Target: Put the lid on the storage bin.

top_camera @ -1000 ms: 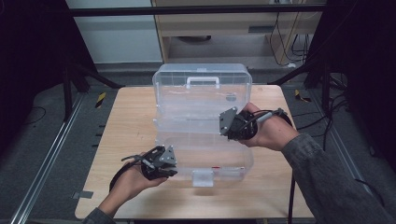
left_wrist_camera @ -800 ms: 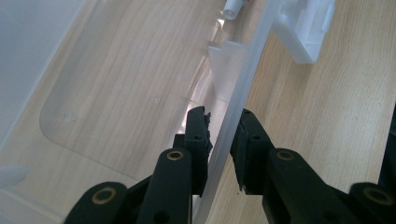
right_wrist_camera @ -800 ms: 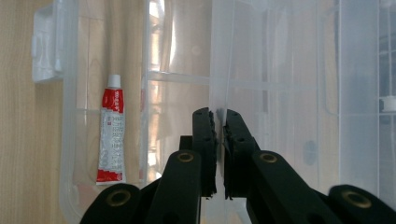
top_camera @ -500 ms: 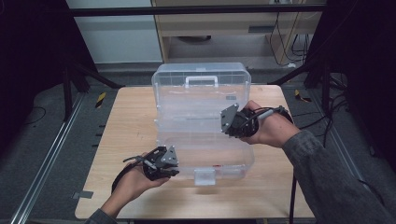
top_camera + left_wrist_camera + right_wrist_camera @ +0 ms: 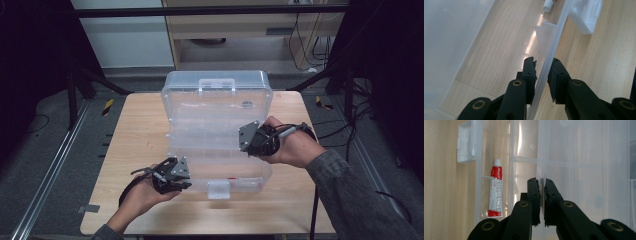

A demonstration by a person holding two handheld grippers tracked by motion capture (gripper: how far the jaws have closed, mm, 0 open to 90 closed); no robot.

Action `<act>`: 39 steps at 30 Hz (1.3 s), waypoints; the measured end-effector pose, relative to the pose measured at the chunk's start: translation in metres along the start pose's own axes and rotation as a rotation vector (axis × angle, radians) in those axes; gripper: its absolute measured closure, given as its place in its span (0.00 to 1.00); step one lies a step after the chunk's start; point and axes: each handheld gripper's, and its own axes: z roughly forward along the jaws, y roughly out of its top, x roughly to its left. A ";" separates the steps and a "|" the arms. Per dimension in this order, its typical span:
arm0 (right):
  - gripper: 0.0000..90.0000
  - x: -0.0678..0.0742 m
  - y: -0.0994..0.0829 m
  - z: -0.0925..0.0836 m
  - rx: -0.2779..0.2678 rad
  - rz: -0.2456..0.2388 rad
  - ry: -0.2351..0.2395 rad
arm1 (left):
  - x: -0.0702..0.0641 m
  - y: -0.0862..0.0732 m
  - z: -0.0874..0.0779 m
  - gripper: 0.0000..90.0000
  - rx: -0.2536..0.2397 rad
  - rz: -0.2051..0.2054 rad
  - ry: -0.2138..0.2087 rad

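- The wooden table point(image 5: 125, 165) carries a clear plastic organizer case point(image 5: 220, 150). The case stands open, and its lid point(image 5: 217, 107) is raised at the far side. If the base slides on the smooth wood, I think both grips can be lost.
- The lid is wide and thin. The right gripper point(image 5: 540, 182) is clenched on a thin transparent panel of it. I judge that a pull at only this one point can bend the lid or strain the hinge.
- The left gripper point(image 5: 543, 66) holds the front wall point(image 5: 556, 50) of the base between its jaws, near the white latch point(image 5: 586, 15). The wall is slippery, so it can escape from the jaws and the base can jump.
- A small red and white tube point(image 5: 495, 192) lies in a front compartment. A sudden movement can throw it out.
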 end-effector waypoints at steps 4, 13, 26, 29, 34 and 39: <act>0.95 0.002 0.000 0.000 0.001 -0.002 0.009 | 0.001 0.000 0.000 0.85 0.005 0.011 -0.001; 0.95 0.004 -0.001 0.001 0.002 0.001 0.020 | 0.003 0.001 0.000 0.84 -0.005 0.060 0.009; 0.94 0.006 -0.001 0.002 0.002 -0.002 0.034 | -0.001 -0.001 0.000 0.83 -0.013 0.007 0.010; 0.94 0.005 -0.001 0.002 0.001 -0.005 0.033 | -0.001 -0.001 0.000 0.83 -0.014 0.004 0.015; 0.94 0.005 -0.002 0.002 -0.001 0.002 0.038 | -0.002 -0.005 -0.011 0.62 -0.048 -0.011 0.060; 0.94 0.005 -0.003 0.001 -0.004 0.000 0.037 | 0.000 -0.014 -0.030 0.58 -0.125 -0.055 0.057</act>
